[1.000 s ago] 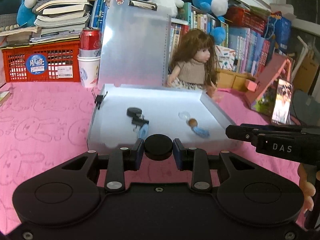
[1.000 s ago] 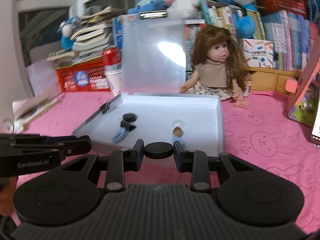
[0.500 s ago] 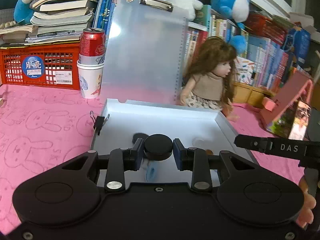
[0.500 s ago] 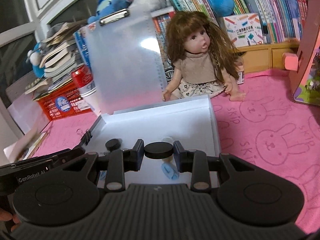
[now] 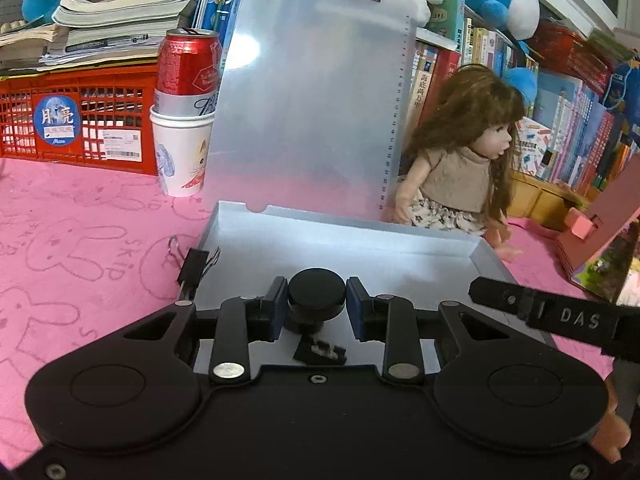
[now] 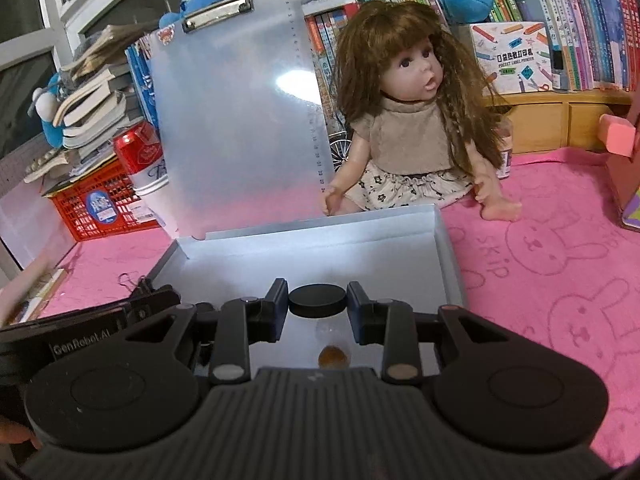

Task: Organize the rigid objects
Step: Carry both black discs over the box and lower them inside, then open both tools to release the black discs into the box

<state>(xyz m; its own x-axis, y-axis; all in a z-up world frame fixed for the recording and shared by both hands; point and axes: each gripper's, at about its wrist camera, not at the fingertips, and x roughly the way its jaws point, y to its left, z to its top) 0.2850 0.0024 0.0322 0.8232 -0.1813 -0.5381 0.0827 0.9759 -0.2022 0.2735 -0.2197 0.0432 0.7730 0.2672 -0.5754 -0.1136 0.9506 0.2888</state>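
The matte black left gripper [image 5: 317,306] has blue pads [image 5: 276,312], silver pivot screws and two round housings. The ribbed grey-black right gripper [image 6: 318,306] looks alike; its side reads "DAS", the other's "GenRobot.AI". Bare fingertips [image 5: 610,436] show.

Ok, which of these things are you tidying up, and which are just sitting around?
For the job:
- white box, lid up
- small black piece inside it
- little brown round thing inside it

Just lying about:
- doll
- red can in a paper cup
- red crate
- stacked books
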